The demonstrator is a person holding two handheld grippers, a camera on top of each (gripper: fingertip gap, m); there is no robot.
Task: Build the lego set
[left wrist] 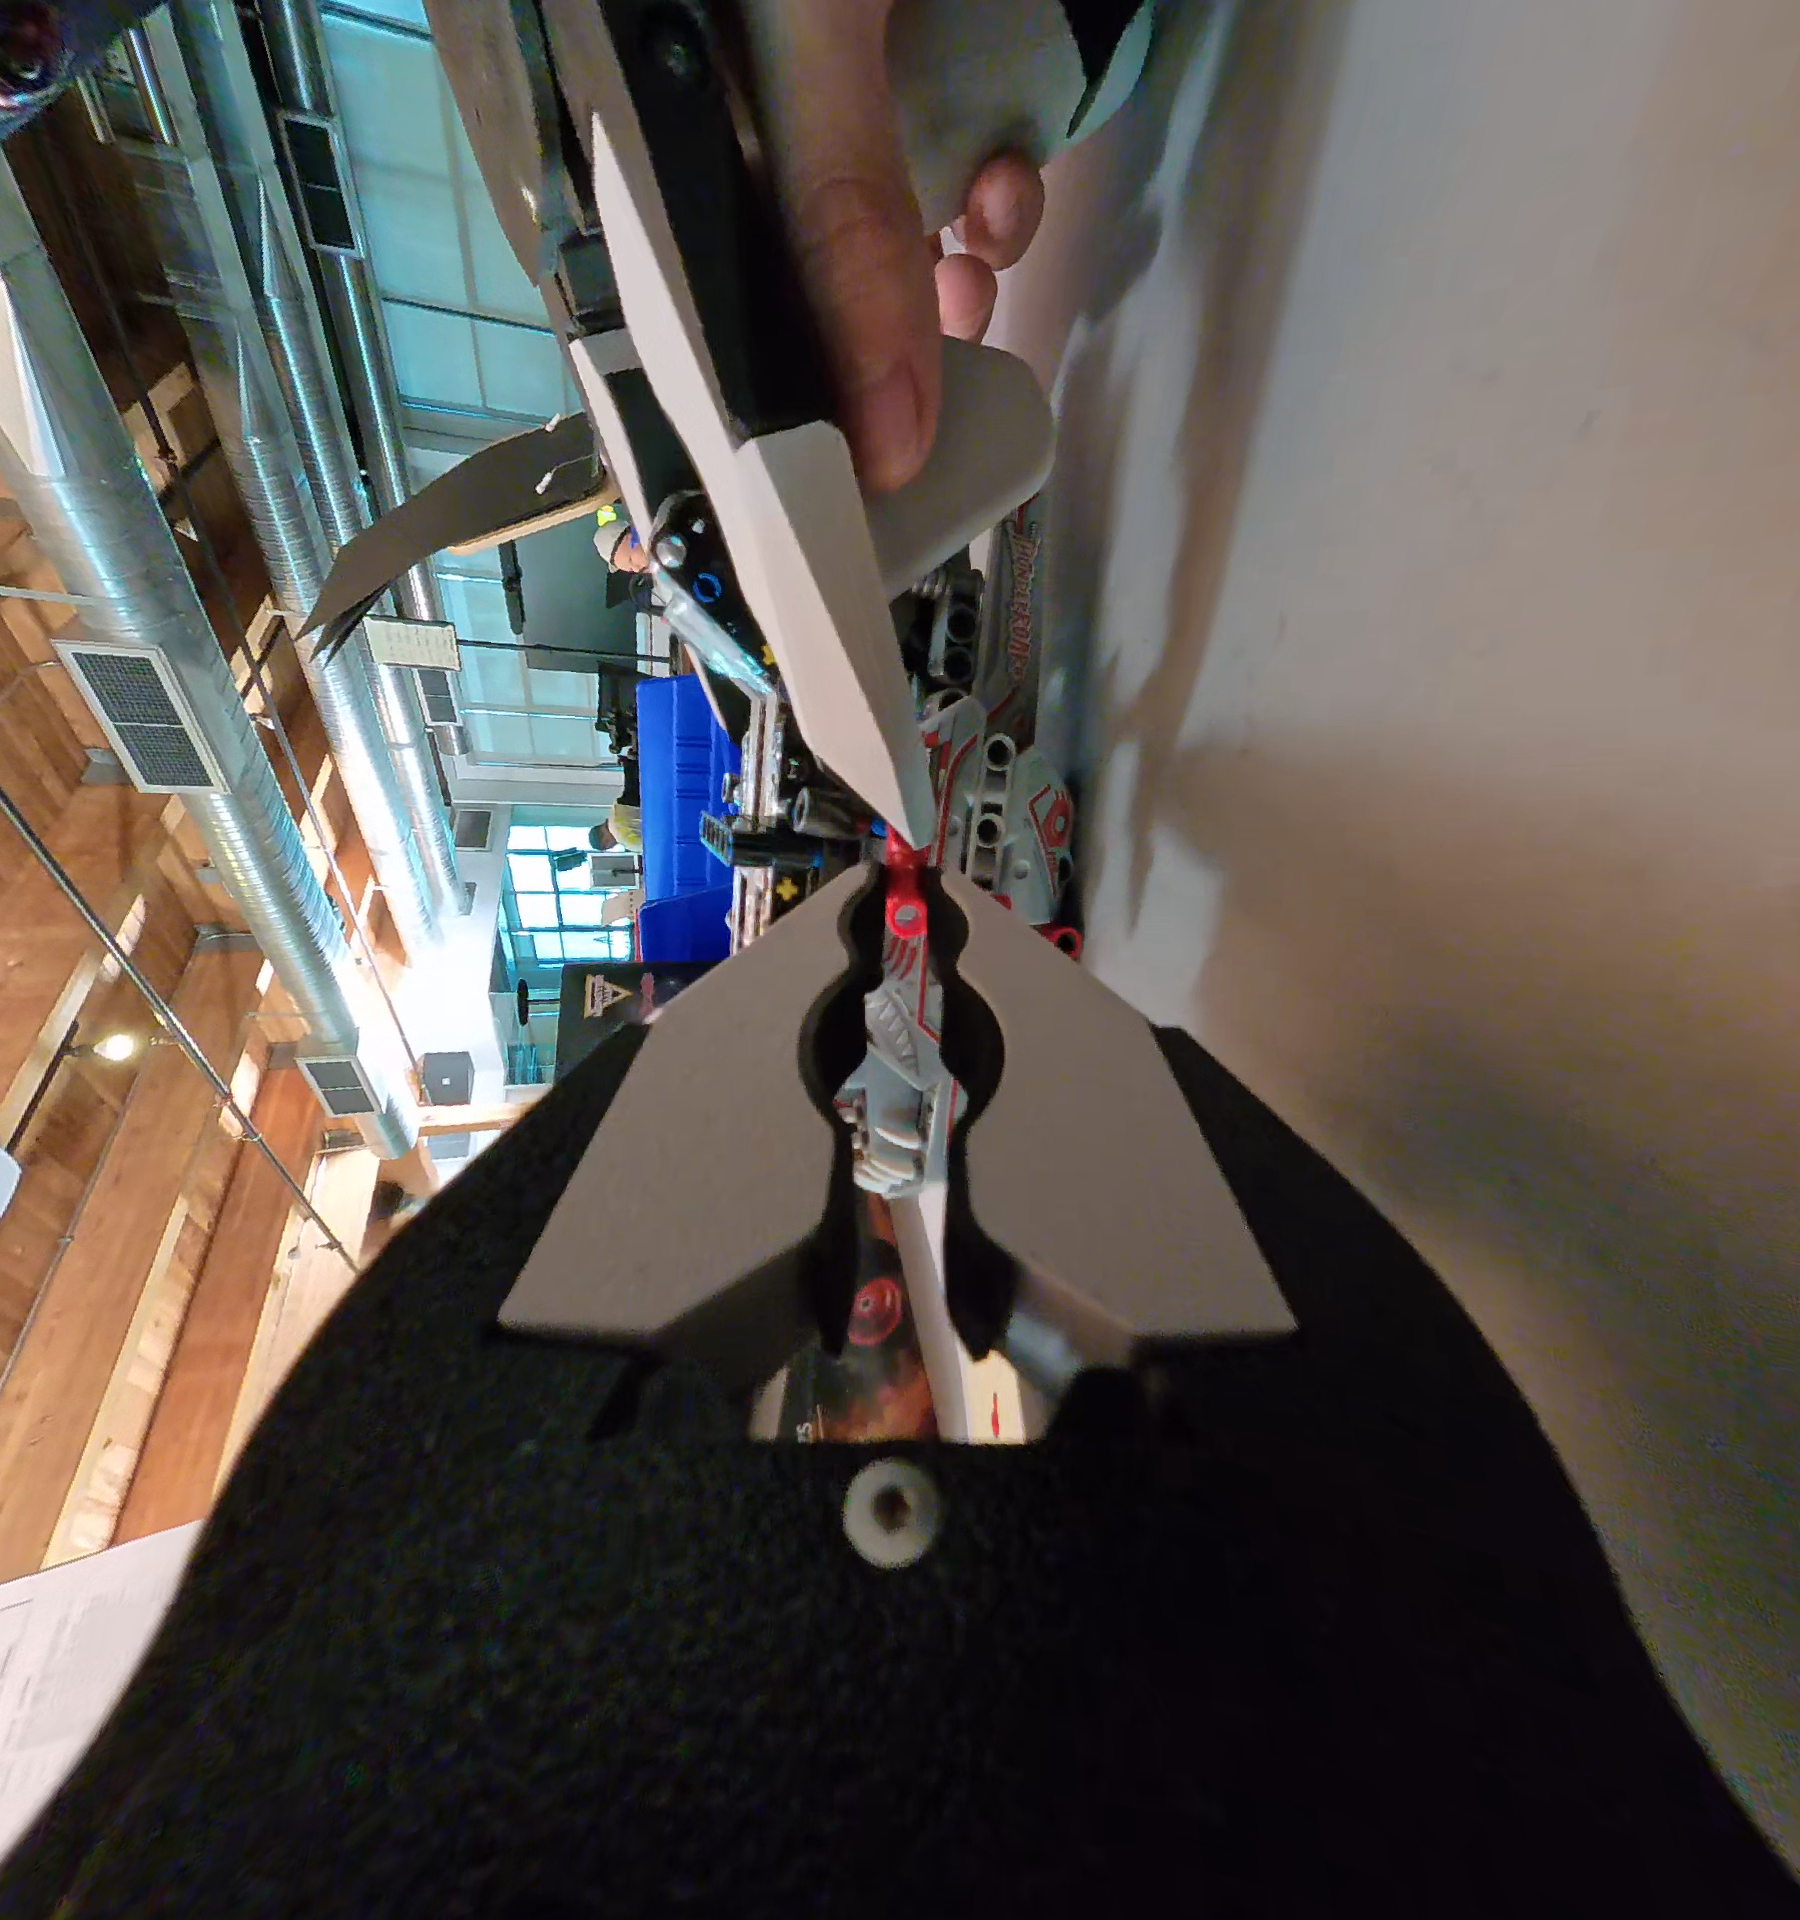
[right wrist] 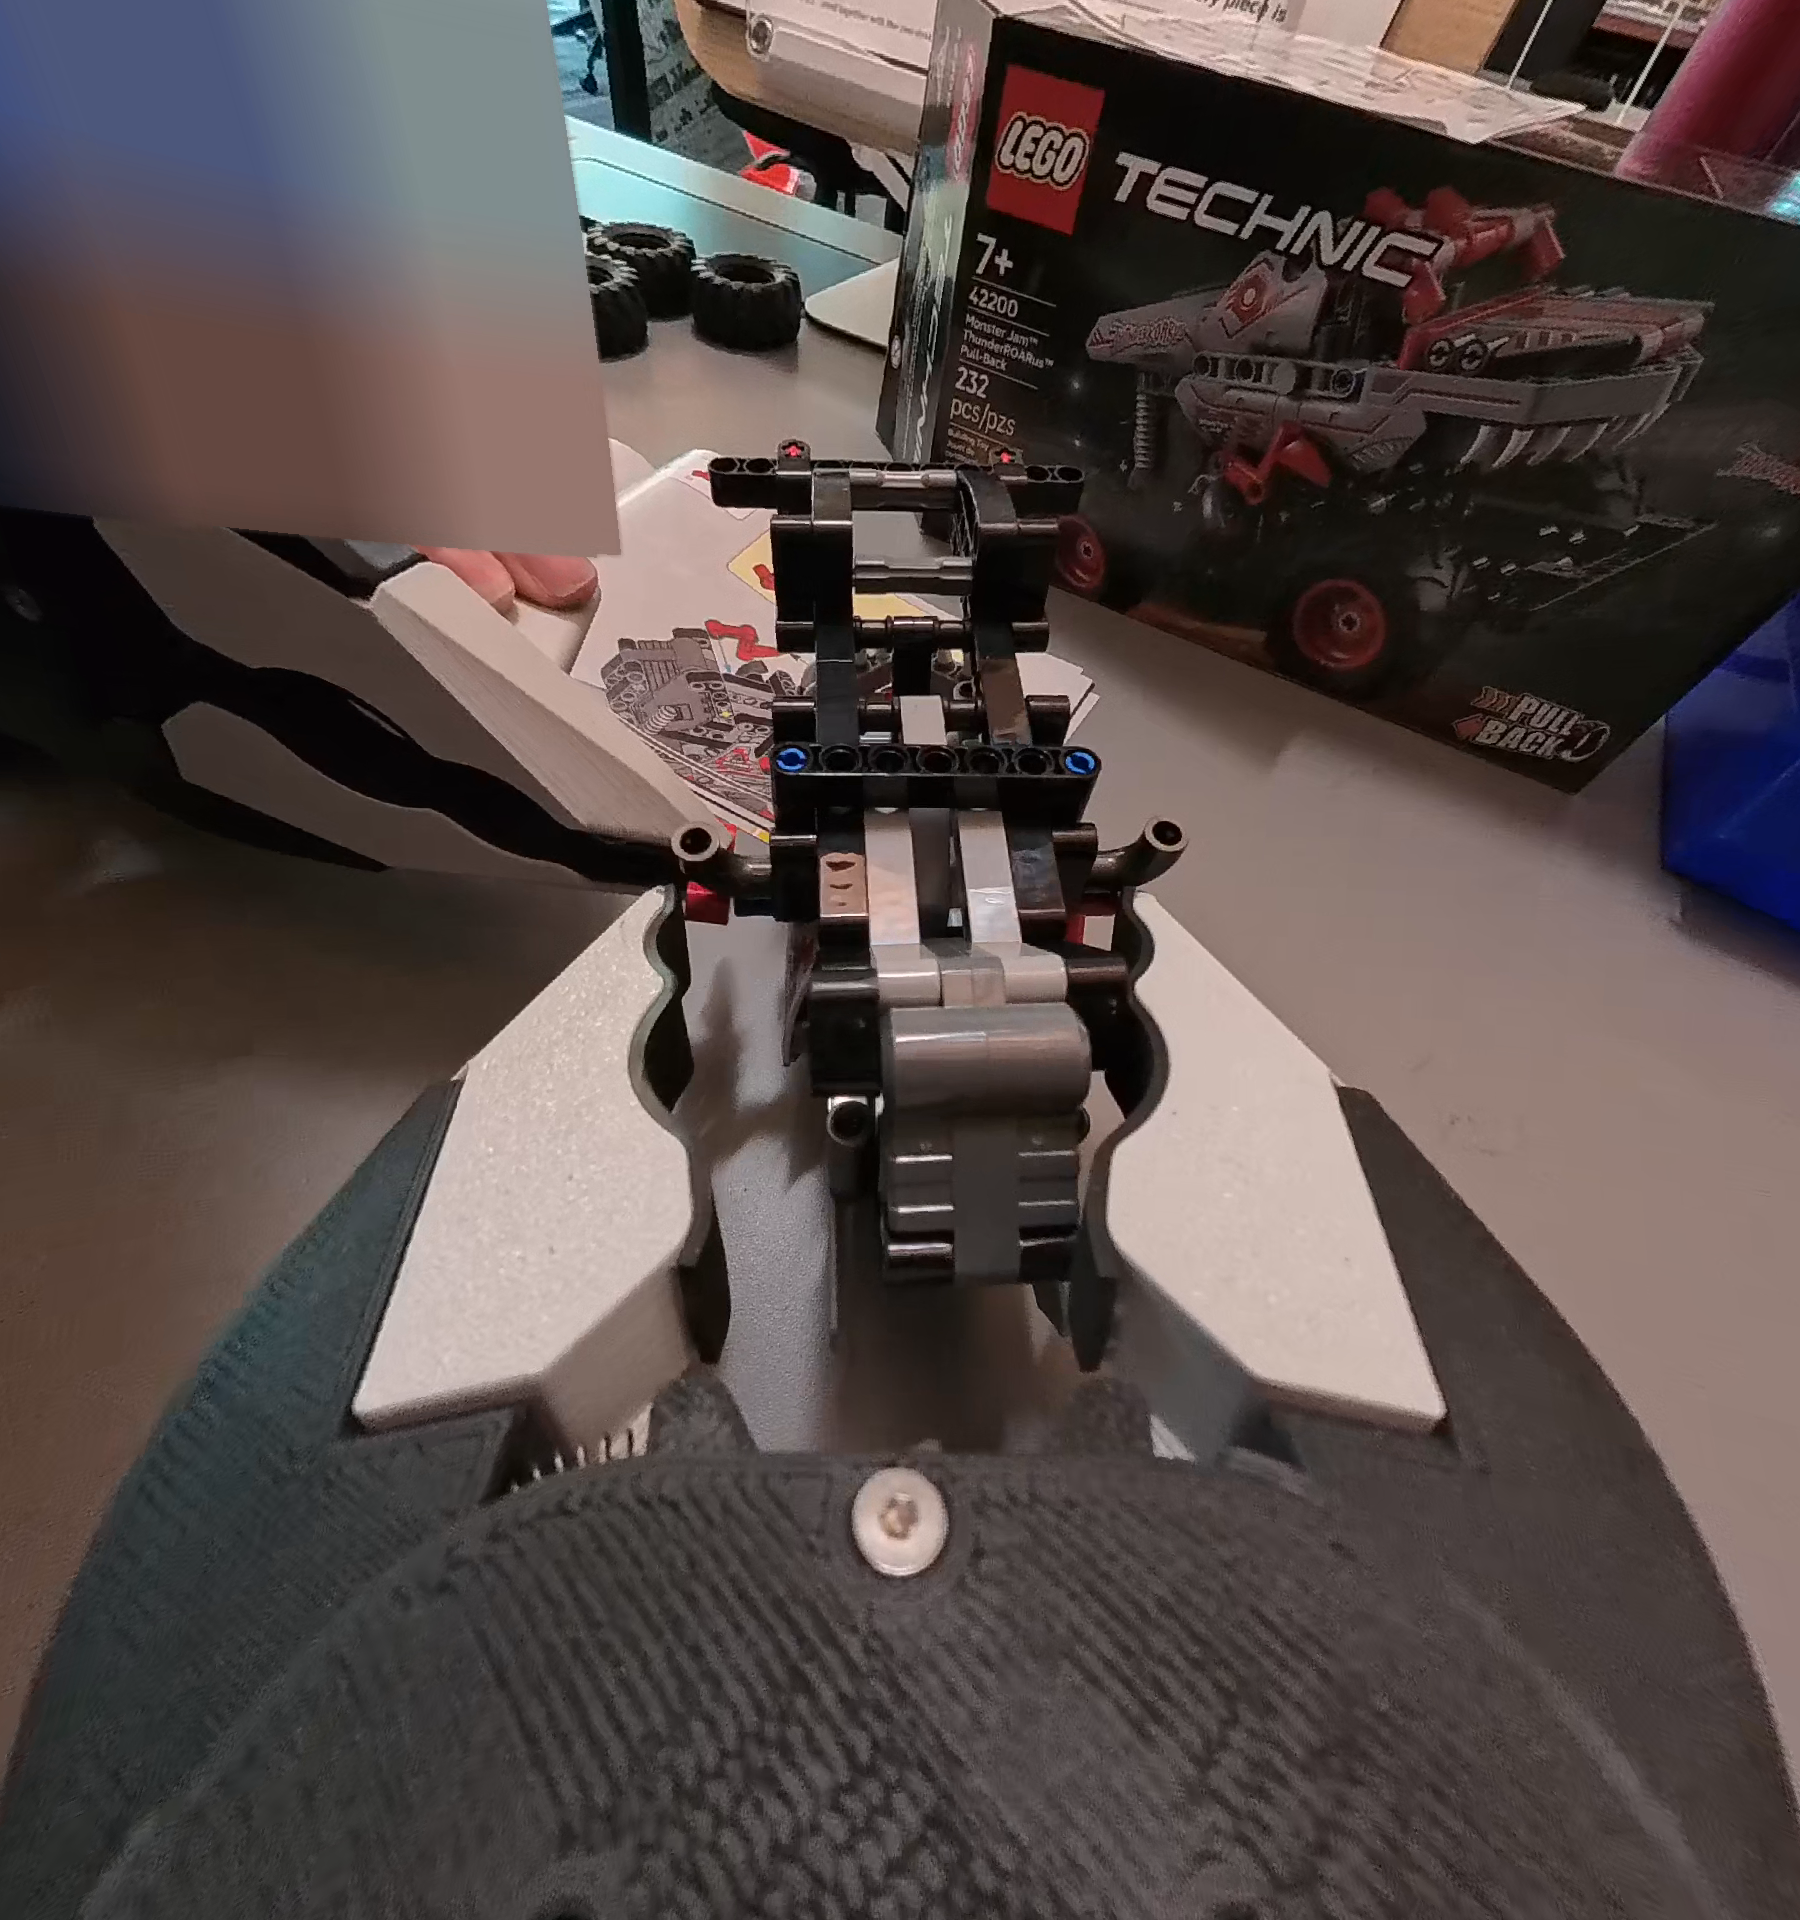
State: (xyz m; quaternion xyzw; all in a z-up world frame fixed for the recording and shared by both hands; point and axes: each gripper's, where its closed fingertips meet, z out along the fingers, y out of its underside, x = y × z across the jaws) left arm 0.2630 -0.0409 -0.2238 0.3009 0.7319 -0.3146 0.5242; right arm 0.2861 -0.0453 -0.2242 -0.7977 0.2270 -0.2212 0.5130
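The black and grey lego chassis sits lengthwise between my right gripper's fingers, which are shut on its near end just above the table. My left gripper is shut on a small grey toothed piece with a red end. It holds that red end against the chassis's side. In the right wrist view the left gripper comes in from the left, its tips at the chassis's left side next to a red part. In the left wrist view the right gripper's finger and a hand cover much of the chassis.
The set's box stands behind the chassis. An open instruction booklet lies under the chassis's far end. Several black tyres lie at the back left. A blue bin is at the right.
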